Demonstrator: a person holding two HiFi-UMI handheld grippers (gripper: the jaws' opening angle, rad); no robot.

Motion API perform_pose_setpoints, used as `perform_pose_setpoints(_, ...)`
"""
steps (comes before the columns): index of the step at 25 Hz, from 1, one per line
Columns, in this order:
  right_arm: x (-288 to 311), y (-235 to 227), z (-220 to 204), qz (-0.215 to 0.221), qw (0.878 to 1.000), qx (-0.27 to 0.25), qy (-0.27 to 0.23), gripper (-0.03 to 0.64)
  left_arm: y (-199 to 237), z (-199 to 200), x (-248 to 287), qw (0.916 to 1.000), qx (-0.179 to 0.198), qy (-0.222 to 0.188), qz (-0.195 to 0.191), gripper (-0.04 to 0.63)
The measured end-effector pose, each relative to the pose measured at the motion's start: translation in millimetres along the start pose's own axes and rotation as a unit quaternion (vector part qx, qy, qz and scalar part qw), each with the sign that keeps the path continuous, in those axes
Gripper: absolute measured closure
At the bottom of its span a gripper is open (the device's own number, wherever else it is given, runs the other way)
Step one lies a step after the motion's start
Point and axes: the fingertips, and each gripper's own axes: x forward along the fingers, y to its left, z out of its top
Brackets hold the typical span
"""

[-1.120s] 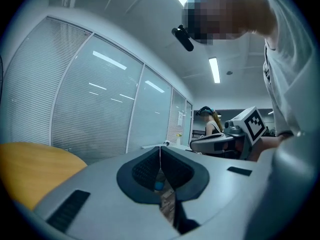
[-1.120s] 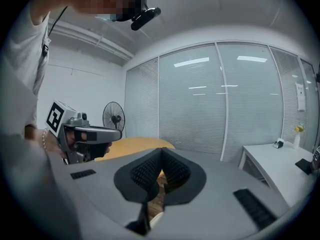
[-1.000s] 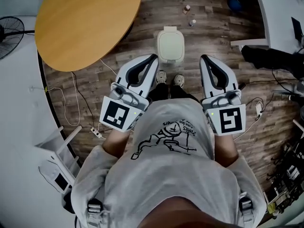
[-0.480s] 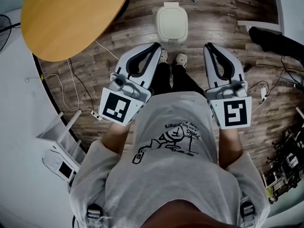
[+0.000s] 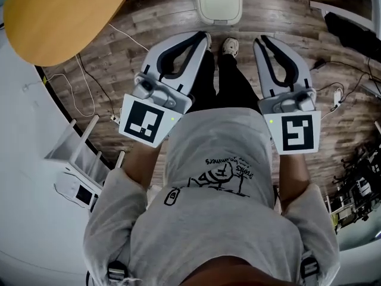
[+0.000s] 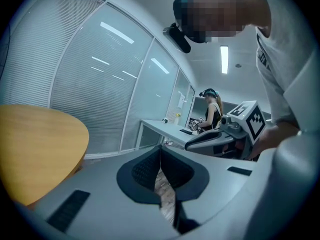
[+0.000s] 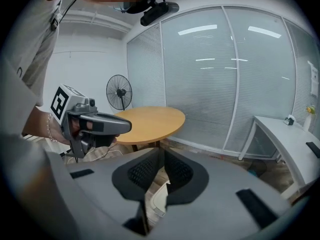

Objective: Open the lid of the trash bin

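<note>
Bin (image 5: 219, 2): smooth off-white plastic, faint sheen.
Floor (image 5: 149, 28): wood-grain planks, grey-brown, matt.
Desk (image 5: 53, 16): smooth light wood top, satin finish.
Left tool (image 5: 201, 37), right tool (image 5: 259, 39): matt grey plastic shells; pads (image 7: 142, 171) black, finely ribbed.
Shirt (image 5: 220, 231): soft grey cloth, black print.

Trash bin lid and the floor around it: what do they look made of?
Trash bin lid: likely plastic, off-white, smooth with soft sheen and moulded rounded corners. Floor: wood-look planks, with grain and seams; real timber or laminate, can't tell.
</note>
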Motion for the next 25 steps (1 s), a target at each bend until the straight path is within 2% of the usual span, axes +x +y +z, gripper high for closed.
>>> perform_pose_setpoints(11, 43.2, -0.2, -75.1, 0.024, 0.998, -0.009, 0.050, 0.566, 18.6, -68.3, 31.0, 0.9995, 0.001, 0.029, -0.006, 0.575)
perform_pose_setpoints(15, 61.0, 3.9, -110.2, 0.035, 0.997, -0.014, 0.067, 0.563, 25.5, -97.0, 37.1, 0.9989, -0.031, 0.036, -0.003, 0.574)
perform_pose_setpoints(17, 68.4, 4.0, -129.0, 0.040, 0.996, -0.021, 0.081, 0.561, 28.2, -110.4, 41.5, 0.9986, -0.033, 0.041, -0.004, 0.574)
perform_pose_setpoints(25, 95.2, 11.2, -195.5, 0.056, 0.983, -0.118, 0.128, 0.558, 36.1, -157.9, 61.3, 0.9992, -0.007, 0.039, 0.008, 0.574)
